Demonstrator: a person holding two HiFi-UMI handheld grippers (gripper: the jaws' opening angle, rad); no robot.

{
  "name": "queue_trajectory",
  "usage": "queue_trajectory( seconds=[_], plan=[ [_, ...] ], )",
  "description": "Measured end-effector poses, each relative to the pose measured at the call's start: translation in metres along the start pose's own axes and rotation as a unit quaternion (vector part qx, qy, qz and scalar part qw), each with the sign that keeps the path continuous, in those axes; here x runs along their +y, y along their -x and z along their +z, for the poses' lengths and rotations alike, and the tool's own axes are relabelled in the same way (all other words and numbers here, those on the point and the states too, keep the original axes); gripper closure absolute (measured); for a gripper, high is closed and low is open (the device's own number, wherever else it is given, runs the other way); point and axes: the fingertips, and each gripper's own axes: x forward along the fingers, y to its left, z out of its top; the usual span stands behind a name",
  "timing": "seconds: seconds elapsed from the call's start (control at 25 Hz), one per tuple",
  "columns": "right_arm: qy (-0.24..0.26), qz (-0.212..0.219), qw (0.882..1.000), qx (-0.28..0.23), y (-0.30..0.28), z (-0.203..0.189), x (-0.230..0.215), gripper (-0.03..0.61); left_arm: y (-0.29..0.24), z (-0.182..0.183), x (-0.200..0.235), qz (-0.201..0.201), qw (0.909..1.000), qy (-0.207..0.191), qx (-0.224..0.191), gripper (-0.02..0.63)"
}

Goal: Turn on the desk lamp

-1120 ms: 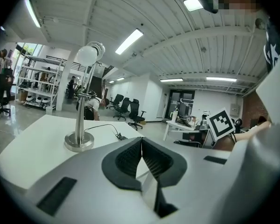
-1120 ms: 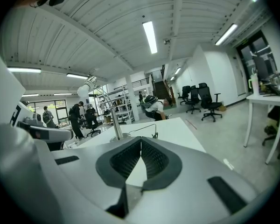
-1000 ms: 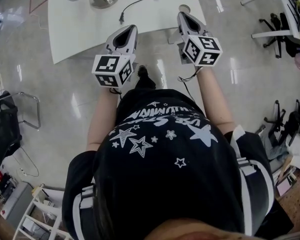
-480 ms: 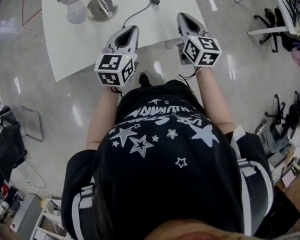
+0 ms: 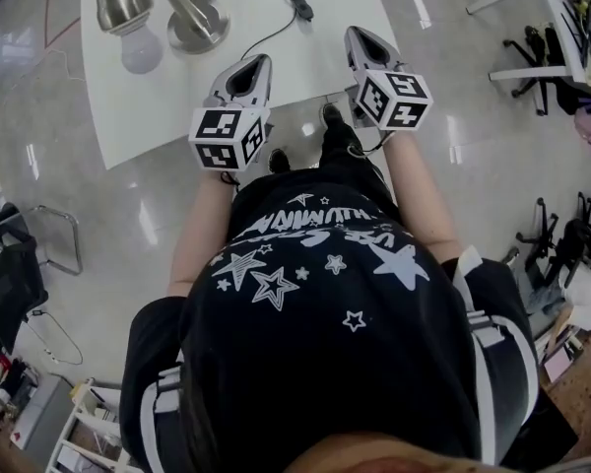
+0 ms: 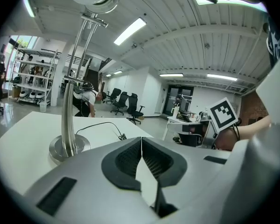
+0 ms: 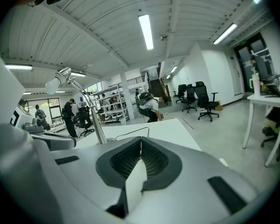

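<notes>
Looking down in the head view, we held the left gripper (image 5: 248, 67) and right gripper (image 5: 360, 39) over the near edge of the table (image 5: 148, 106), short of the lamp (image 5: 192, 20) at its far left, likely readying a reach to turn it on. The left gripper view showed jaws pressed together and empty, the lamp's pole close ahead. The right gripper view showed jaws likewise closed on nothing, the lamp farther off.

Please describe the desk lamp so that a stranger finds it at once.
Look at the white table in front of the person. At its far left stands the desk lamp: round metal base, slanted arm, white bulb. Only a black cord lies beside it.
</notes>
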Motion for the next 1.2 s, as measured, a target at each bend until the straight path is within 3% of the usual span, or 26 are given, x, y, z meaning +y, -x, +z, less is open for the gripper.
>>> queue_trajectory(
  seconds=[0.12, 0.4, 0.6, 0.96, 1.2],
  plan=[
    [0.008, 0.024, 1.0, 0.009, -0.022, 0.004, -0.009, 0.572, -0.015, -0.001, 0.002, 0.021, 0.9997, -0.01, 0.007, 0.603],
    [0.036, 0.083, 0.995, 0.048, -0.067, 0.006, -0.037, 0.572, -0.055, -0.011, -0.001, 0.075, 0.9968, 0.016, 0.025, 0.603],
    [0.045, 0.114, 0.99, 0.07, -0.094, 0.005, -0.06, 0.572, -0.089, -0.02, 0.006, 0.124, 0.9912, 0.033, 0.034, 0.601],
    [0.064, 0.172, 0.978, 0.101, -0.13, 0.002, -0.084, 0.572, -0.139, -0.042, 0.007, 0.177, 0.9814, 0.046, 0.058, 0.597],
    [0.072, 0.21, 0.967, 0.121, -0.148, -0.006, -0.081, 0.572, -0.162, -0.053, 0.012, 0.194, 0.9762, 0.067, 0.07, 0.518]
  ],
)
